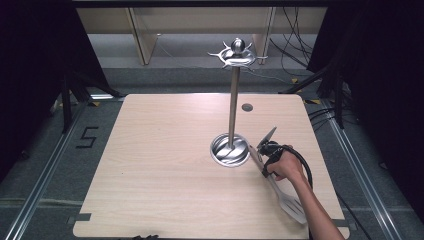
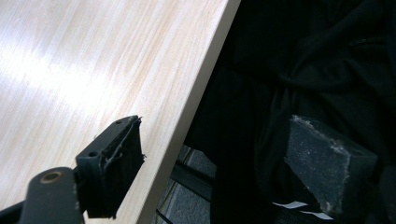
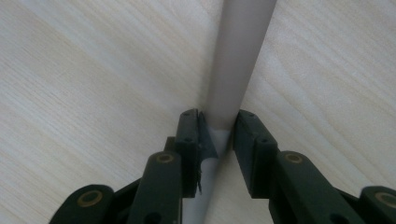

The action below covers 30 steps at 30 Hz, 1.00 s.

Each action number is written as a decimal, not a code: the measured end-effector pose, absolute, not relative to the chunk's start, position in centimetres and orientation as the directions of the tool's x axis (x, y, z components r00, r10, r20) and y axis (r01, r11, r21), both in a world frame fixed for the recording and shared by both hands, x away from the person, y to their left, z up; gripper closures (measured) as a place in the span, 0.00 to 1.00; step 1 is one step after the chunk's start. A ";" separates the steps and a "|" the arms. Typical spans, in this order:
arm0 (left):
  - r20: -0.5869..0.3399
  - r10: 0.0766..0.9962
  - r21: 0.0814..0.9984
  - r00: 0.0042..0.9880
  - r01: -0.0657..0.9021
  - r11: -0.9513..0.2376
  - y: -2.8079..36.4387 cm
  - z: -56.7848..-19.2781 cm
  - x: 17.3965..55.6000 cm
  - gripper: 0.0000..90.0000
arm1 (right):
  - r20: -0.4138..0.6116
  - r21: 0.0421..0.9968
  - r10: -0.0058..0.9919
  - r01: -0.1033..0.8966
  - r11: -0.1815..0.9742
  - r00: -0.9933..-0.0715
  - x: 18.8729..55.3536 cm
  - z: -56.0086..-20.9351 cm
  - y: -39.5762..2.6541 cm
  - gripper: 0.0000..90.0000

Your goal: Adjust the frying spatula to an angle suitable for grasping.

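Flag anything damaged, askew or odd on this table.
The spatula lies flat on the table rather than hanging on the utensil stand; the right gripper clamps its handle. The left gripper has frayed jaw pads. Nothing spilled.

High view: fixed overhead on the person's side, facing forward and down, far enough to take in the whole table (image 1: 165,165).
Left gripper view: looks along its own spread fingers (image 2: 112,163), close over the table's edge (image 2: 196,107), one finger above the wood, the other past it.
Right gripper view: pressed in close, facing straight down on the wood between its fingers (image 3: 189,140).
Shared: all three take in the pale tabletop.
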<state>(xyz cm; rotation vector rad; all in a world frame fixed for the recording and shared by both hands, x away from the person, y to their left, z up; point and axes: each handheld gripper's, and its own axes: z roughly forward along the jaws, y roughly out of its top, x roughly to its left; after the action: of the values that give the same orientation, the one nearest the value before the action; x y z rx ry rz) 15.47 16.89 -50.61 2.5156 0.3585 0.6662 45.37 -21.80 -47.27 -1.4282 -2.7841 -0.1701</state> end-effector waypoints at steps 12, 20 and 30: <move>0.374 0.380 0.549 0.846 0.129 -0.826 16.9 -50.8 15.5 0.20 | 0.080 0.118 0.795 0.797 0.592 -0.602 45.4 -47.1 -22.4 0.84; 0.385 0.388 0.549 0.837 0.130 -0.826 16.9 -50.8 15.5 0.20 | 0.058 0.226 0.777 0.766 0.602 -0.627 44.4 -45.0 -24.0 0.85; 0.403 0.384 0.534 0.831 0.127 -0.836 16.9 -50.8 15.5 0.20 | 0.022 0.453 0.782 0.704 0.547 -0.623 41.8 -41.5 -25.3 0.85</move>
<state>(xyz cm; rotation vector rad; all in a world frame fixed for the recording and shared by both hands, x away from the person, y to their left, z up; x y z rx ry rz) 15.50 16.88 -50.81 2.5128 0.3764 0.6965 41.78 -25.34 -41.46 -1.4176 -2.9210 -0.7165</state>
